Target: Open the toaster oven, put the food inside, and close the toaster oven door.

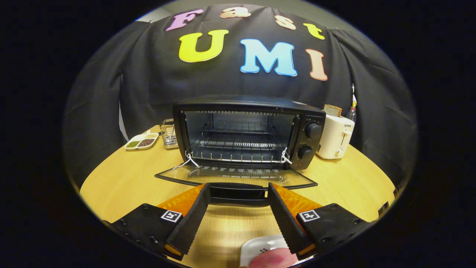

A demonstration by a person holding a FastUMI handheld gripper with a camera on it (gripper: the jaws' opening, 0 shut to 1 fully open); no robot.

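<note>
The toaster oven (247, 134) stands on the counter (122, 178), its glass door (238, 176) folded down flat. The gripper (238, 194) is spread wide, fingers flanking the door's handle (238, 193) without pressing it. A white toaster (334, 137) sits beside the oven.

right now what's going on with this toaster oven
A person is working a handheld gripper at the toaster oven on the wooden table. Its door is already folded down flat and the wire rack inside is bare. The jaws stand open on either side of the door handle, not squeezing it. A white plate sits near the gripper.
</note>
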